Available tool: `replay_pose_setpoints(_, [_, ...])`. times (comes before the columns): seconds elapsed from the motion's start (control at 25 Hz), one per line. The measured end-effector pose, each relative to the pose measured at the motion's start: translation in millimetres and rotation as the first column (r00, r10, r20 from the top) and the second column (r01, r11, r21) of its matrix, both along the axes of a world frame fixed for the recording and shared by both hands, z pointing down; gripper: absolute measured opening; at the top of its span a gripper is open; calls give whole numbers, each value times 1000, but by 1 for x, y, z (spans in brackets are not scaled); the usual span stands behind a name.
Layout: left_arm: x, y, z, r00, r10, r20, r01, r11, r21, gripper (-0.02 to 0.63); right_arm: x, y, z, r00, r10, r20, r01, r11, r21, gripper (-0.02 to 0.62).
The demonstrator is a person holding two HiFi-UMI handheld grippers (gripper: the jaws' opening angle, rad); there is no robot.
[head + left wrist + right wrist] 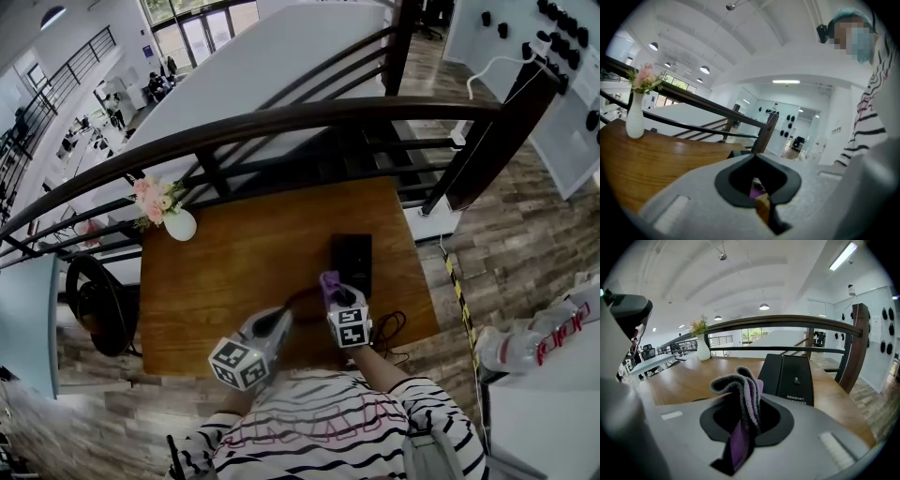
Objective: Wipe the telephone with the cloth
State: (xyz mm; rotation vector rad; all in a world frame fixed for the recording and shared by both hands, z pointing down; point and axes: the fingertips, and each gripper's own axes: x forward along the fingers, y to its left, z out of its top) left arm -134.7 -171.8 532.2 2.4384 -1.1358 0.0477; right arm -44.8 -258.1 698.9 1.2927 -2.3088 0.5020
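A black telephone (pixel 352 262) lies flat on the right side of the wooden table (pixel 234 272). In the right gripper view the telephone (pixel 793 378) sits just beyond the jaws. My right gripper (pixel 331 287) hovers at the telephone's near left edge, shut on a folded grey and purple cloth (pixel 328 279). That cloth (pixel 742 389) bulges up out of the right gripper (pixel 746 420). My left gripper (pixel 280 321) rests low near the table's front edge, left of the right one, its jaws together and empty. In its own view the left gripper (pixel 758 190) shows only a thin slit.
A white vase of pink flowers (pixel 174 217) stands at the table's far left corner, also visible as the vase (pixel 635 121). A dark curved railing (pixel 281 122) runs behind the table. A black cord (pixel 390 327) loops at the near right edge. A dark chair (pixel 94 300) stands left of the table.
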Motion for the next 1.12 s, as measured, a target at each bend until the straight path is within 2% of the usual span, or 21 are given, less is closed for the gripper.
replay_pose_setpoints(0.24, [17, -4, 2, 999, 33, -12, -33, 999, -1, 0, 34, -5, 1, 997, 77, 5, -77, 997, 17, 54])
replay_pose_setpoints(0.6, [44, -10, 6, 996, 86, -29, -86, 996, -6, -1, 98, -1, 8, 982, 188, -33, -189, 981, -35, 54])
replay_pose_setpoints(1.12, [53, -15, 7, 996, 83, -38, -83, 997, -2, 0, 135, 1, 6, 968, 247, -49, -249, 967, -51, 54])
